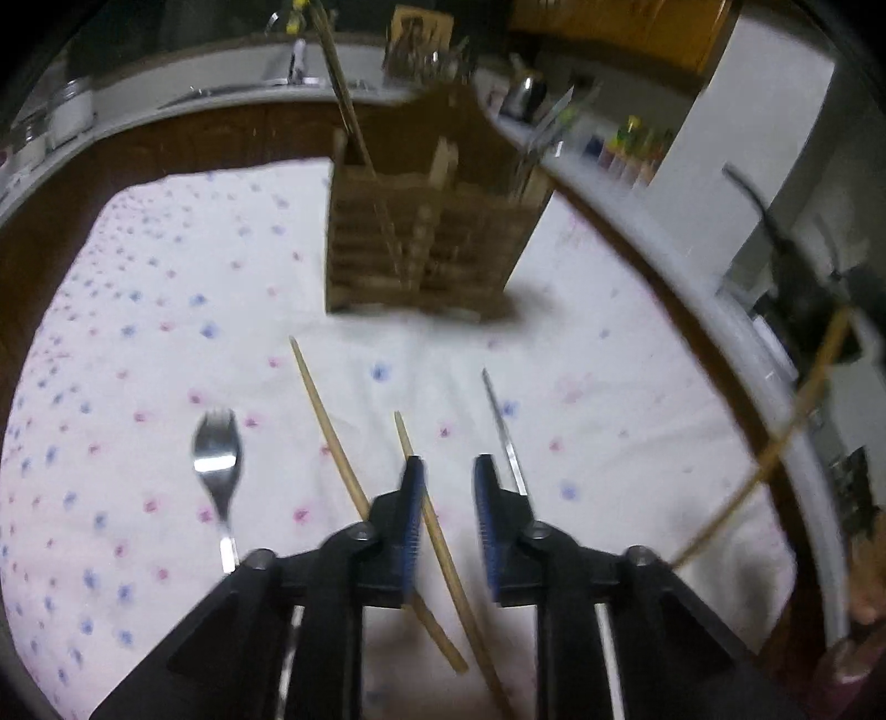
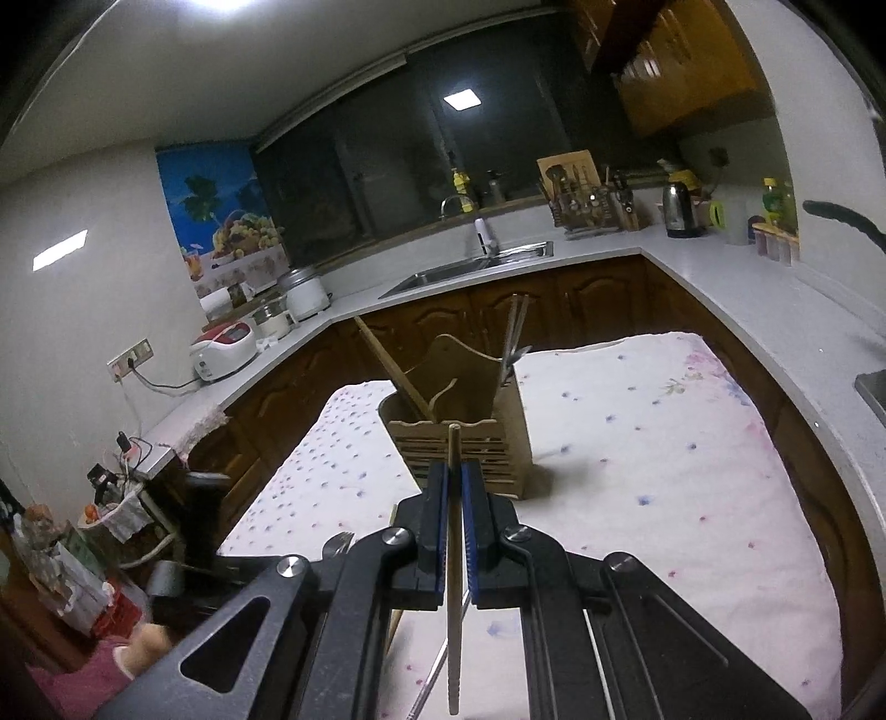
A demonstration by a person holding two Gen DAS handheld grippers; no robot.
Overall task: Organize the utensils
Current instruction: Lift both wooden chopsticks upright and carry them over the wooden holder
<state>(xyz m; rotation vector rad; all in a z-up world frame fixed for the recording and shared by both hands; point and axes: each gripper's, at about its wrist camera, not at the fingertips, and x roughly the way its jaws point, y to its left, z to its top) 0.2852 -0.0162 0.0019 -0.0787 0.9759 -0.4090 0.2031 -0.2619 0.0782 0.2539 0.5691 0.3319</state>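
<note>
Both fisheye views bend strongly toward dark, vignetted rims. The left wrist view is motion-blurred; the right is sharper, with ceiling light (image 2: 213,6) glaring at eleven o'clock.

Left gripper (image 1: 447,476) angled down, jaws parted, right gripper (image 2: 454,501) clamped shut, tilted slightly down

The left wrist view is motion-blurred, smearing the wooden holder (image 1: 421,243); the fork (image 1: 217,471) handle and one chopstick (image 1: 443,554) run under the left claw (image 1: 447,479).
</note>
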